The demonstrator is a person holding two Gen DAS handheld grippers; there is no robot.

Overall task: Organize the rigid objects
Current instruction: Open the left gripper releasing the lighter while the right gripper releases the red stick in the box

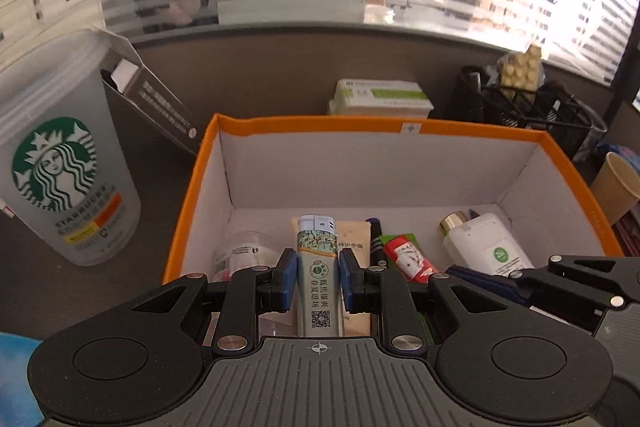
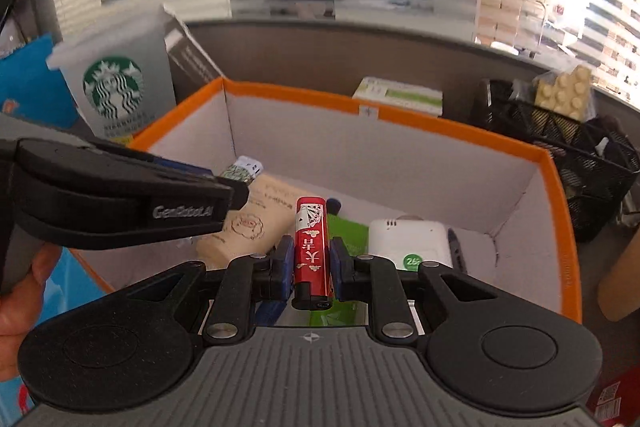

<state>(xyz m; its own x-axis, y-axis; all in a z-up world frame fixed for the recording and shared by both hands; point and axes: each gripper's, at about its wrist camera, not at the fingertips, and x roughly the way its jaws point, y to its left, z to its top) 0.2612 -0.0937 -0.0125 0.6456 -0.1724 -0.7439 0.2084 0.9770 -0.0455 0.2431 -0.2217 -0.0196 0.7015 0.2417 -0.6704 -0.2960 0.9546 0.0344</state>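
Lighters are what both of your grippers carry over the orange box. Your left gripper has its blue pads pressed against both sides of the pale green lighter, whose white cap points away from you toward the box's far wall. Your right gripper is clamped the same way on the red lighter — its black end sits nearest the camera and the playing-card print points forward. In the right wrist view your left gripper's body crosses the left side of the frame, with the green lighter's cap showing just past its tip.

Below both lighters, inside the box's white interior, lies a beige tube with a rose drawing, just left of the red lighter. A white flat bottle with a gold cap and a green round sticker lies toward the right wall, and a green packet shows between it and the red lighter. A dark pen lies alongside the beige tube, and a clear wrapped item rests at the box's left side — its contents are too blurred to tell.

Outside the box, a Starbucks cup stands to the left, a green-and-white carton lies behind the far wall, a black mesh basket sits at the back right, and a paper cup stands just beside the right wall.
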